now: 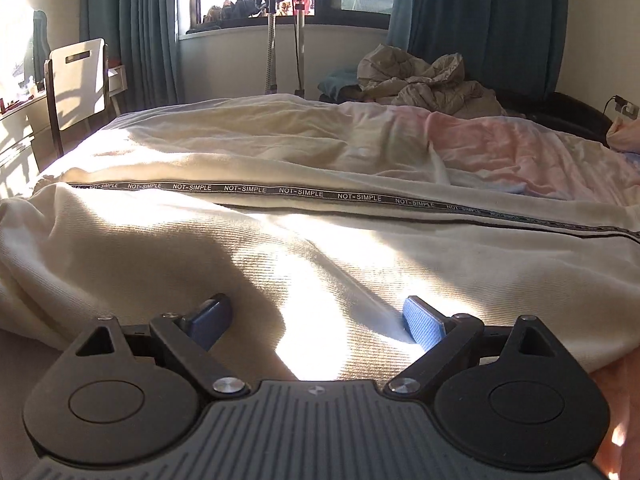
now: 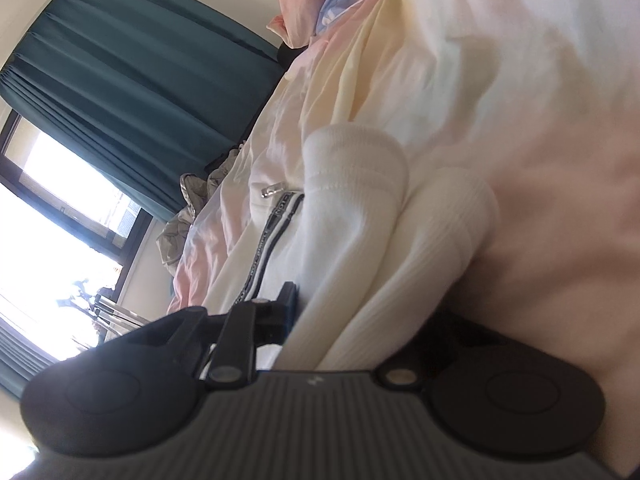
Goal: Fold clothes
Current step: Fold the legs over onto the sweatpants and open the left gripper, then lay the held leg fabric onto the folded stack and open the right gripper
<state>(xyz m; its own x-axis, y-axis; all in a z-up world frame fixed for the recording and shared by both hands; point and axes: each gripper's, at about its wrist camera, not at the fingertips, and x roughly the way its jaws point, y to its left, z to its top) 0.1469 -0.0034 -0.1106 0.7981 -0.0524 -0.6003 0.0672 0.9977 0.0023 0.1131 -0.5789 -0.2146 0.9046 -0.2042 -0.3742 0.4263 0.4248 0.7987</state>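
A cream knit garment with a black "NOT-SIMPLE" tape stripe lies spread across the bed. My left gripper is open, its blue pads resting low on the fabric, one either side of a fold. In the right wrist view the same cream garment is bunched between my right gripper's jaws. Only the left blue pad shows; the other finger is hidden under the cloth. The striped tape and a metal zip pull show beside the bunched fabric.
A pink and pastel bedsheet covers the bed. A crumpled beige quilt lies at the far side. A white chair and desk stand at the left. A garment steamer stand is by the window, with teal curtains.
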